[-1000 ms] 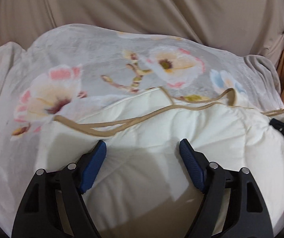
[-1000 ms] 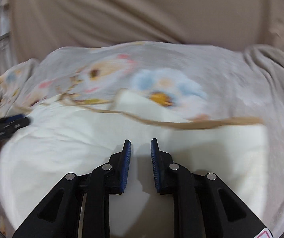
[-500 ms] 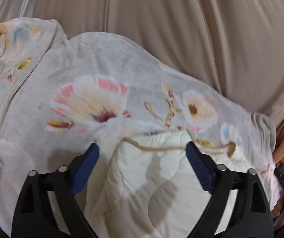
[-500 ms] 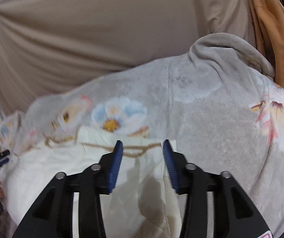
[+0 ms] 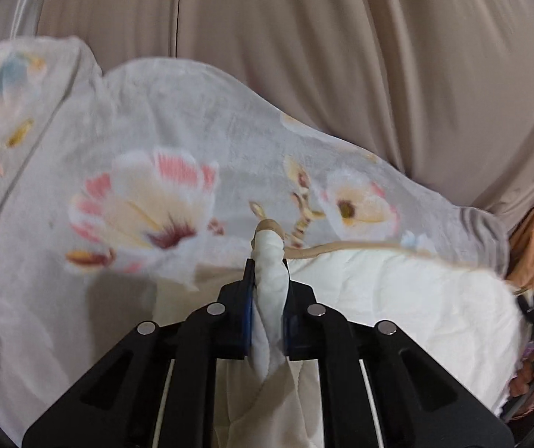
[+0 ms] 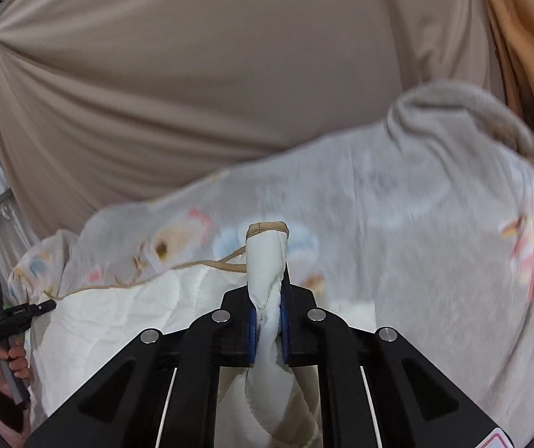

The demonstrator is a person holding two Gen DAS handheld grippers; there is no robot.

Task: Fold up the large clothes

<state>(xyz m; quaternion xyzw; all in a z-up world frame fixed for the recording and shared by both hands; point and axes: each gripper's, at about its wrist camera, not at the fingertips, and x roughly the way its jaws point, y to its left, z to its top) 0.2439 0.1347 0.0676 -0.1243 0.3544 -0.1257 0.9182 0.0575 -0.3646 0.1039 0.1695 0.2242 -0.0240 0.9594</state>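
A large cream quilted cloth (image 5: 397, 298) with tan edging lies on a grey floral blanket (image 5: 147, 149). My left gripper (image 5: 268, 272) is shut on the cloth's near left corner, which bunches up between the blue pads. My right gripper (image 6: 267, 291) is shut on the cloth's right corner (image 6: 267, 257), with the tan edging poking above the jaws. The cloth (image 6: 117, 321) stretches leftward in the right wrist view toward the left gripper (image 6: 9, 317), held in a hand.
The floral blanket (image 6: 434, 224) covers the whole surface. A beige curtain (image 5: 341, 56) hangs behind it. An orange cloth (image 6: 520, 56) hangs at the far right. A rolled blanket edge (image 6: 461, 104) rises at the back right.
Both grippers were open over the cream cloth and moved out to its corners. Now both have shut on the corners, bunching the fabric.
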